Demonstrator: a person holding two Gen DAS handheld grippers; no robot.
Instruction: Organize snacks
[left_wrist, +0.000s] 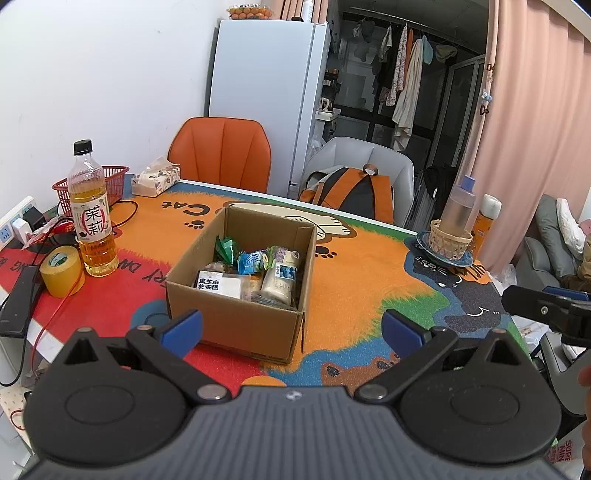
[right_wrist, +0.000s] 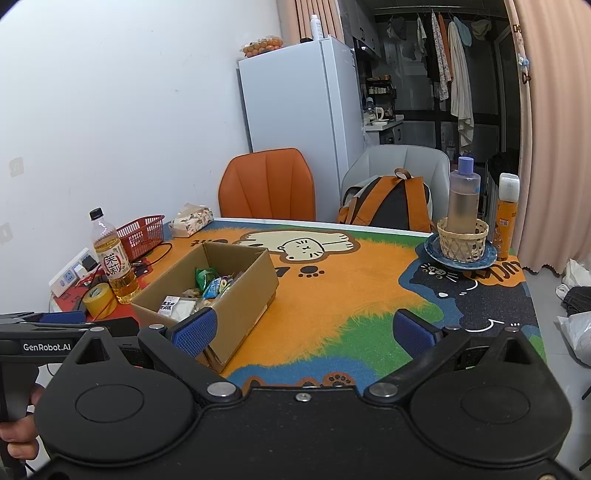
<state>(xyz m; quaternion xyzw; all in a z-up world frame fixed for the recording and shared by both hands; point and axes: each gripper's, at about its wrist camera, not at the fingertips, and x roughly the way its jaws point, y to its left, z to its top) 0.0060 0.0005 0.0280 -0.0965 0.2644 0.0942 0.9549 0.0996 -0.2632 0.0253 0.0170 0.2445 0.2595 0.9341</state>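
The left gripper (left_wrist: 291, 328) hung nearest, its 2 blue-padded fingers (left_wrist: 183, 330) spread wide and empty, just short of the cardboard box (left_wrist: 236, 325). The right gripper (right_wrist: 303, 334) was likewise spread wide with nothing between its pads (right_wrist: 194, 330), above the near edge of the table mat (right_wrist: 332, 295), the box's corner just beside its left pad. The box stood open on the mat, holding the snacks (left_wrist: 255, 273): several wrapped packets lying together on its floor. Left of the box stood a roll of yellow tape (left_wrist: 61, 269) and a tea bottle (left_wrist: 92, 218). Farther back were a red basket (left_wrist: 110, 177) and a tissue pack (left_wrist: 157, 181), then an orange chair (left_wrist: 221, 155).
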